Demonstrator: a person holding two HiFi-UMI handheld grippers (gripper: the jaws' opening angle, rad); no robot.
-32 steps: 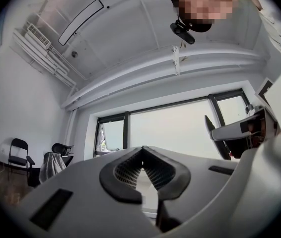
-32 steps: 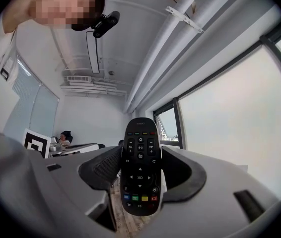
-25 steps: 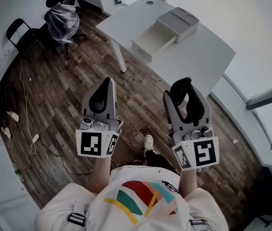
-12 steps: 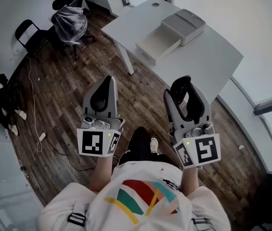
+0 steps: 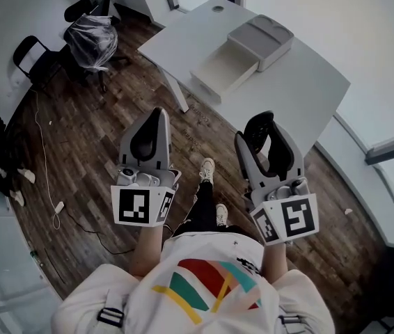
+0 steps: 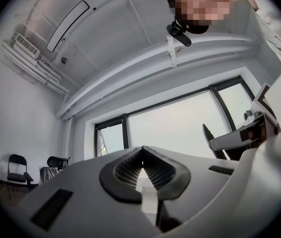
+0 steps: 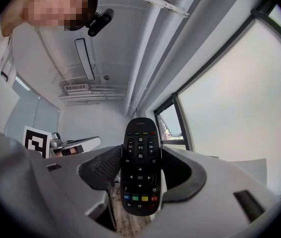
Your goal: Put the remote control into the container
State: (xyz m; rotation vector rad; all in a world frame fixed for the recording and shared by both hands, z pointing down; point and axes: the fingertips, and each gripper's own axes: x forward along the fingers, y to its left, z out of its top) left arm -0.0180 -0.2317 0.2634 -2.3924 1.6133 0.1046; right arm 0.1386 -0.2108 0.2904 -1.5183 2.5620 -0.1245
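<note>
My right tongs were clamped on the remote control, its long axis running out along the jaws. The open container lay ahead on the table, nearer this hand — my left tongs were closed, empty.

The remote control is black, the container white, the floor brown-planked.

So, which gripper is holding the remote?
The right gripper: the remote stands clamped between its jaws. The left gripper is shut and empty.
</note>
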